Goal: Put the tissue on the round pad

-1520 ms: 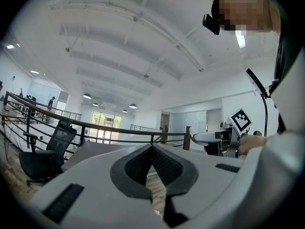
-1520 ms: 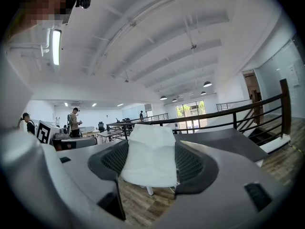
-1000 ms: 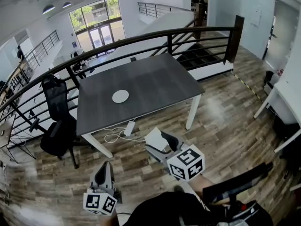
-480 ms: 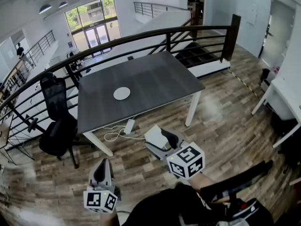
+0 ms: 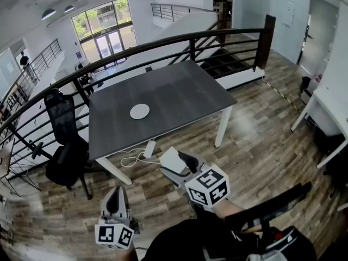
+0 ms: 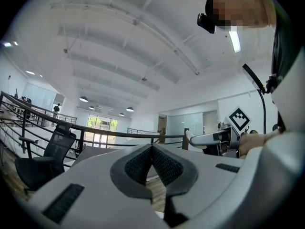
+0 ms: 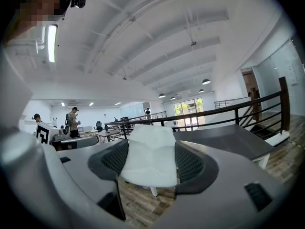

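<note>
The round white pad [image 5: 140, 111] lies left of centre on the dark grey table [image 5: 179, 99]. Both grippers hang over the wooden floor in front of that table, well short of the pad. My right gripper [image 5: 175, 162] is shut on a folded white tissue [image 5: 173, 160]. In the right gripper view the tissue [image 7: 150, 159] fills the gap between the black pads [image 7: 193, 163], with the table [image 7: 224, 138] beyond. My left gripper [image 5: 116, 199] sits lower left, shut and holding nothing; its pads [image 6: 164, 166] meet in the left gripper view.
A black office chair [image 5: 64, 140] stands at the table's left end. A dark metal railing [image 5: 163, 43] runs behind the table. A white power strip with a cable [image 5: 149, 147] lies on the floor under the table's front edge. Part of a white table [image 5: 326, 105] shows at right.
My right gripper with the tissue has drifted slightly left. The left gripper has hardly moved, and the pad and table stand as before.
</note>
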A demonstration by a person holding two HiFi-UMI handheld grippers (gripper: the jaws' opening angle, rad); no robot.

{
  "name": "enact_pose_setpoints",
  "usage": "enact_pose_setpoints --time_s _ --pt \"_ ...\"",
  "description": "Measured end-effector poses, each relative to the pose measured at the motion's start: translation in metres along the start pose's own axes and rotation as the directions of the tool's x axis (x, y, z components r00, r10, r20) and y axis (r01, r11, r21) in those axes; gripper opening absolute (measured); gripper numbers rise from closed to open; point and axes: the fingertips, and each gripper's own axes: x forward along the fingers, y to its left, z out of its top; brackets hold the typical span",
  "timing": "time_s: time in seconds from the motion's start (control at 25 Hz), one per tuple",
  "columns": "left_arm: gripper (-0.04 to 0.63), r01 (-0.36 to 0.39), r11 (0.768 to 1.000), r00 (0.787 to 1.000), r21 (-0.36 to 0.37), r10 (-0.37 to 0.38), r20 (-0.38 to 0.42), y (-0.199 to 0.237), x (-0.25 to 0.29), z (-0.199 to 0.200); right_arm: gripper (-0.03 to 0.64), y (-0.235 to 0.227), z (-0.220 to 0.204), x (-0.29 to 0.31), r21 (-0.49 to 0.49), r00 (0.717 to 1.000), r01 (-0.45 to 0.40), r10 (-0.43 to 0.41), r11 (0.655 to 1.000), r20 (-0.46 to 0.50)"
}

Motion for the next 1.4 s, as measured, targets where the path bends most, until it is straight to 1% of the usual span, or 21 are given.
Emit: enact_pose_setpoints --time_s 0.16,0.36,0.8,1.12,1.4 --pt "0.005 -0.015 1.0 1.0 -0.007 0.015 0.009 0.005 0.018 0.002 0.311 -0.017 0.01 0.017 -0.014 1.0 -0.015 0.015 1.0 0.01" --pt "0.005 -0.034 0.999 0.999 0.009 0.033 0.008 0.006 0.053 0.005 0.311 -0.052 0.019 0.039 0.005 0.999 -0.037 0.037 0.999 0.021" --pt "0.005 -0.062 0.998 0.998 0.002 0.062 -0.016 0.011 0.155 -0.004 0.311 -0.138 0.038 0.091 -0.003 0.997 -0.074 0.074 0.997 0.003" --pt "0.005 -0.077 0.997 0.997 0.006 0.077 -0.013 0.007 0.226 -0.008 0.311 -0.199 0.045 0.117 -0.017 0.995 -0.098 0.098 0.995 -0.011" --pt "0.005 -0.1 0.995 0.995 0.0 0.1 -0.021 0.014 0.26 -0.01 0.311 -0.233 0.056 0.135 -0.011 0.993 -0.115 0.115 0.993 -0.006"
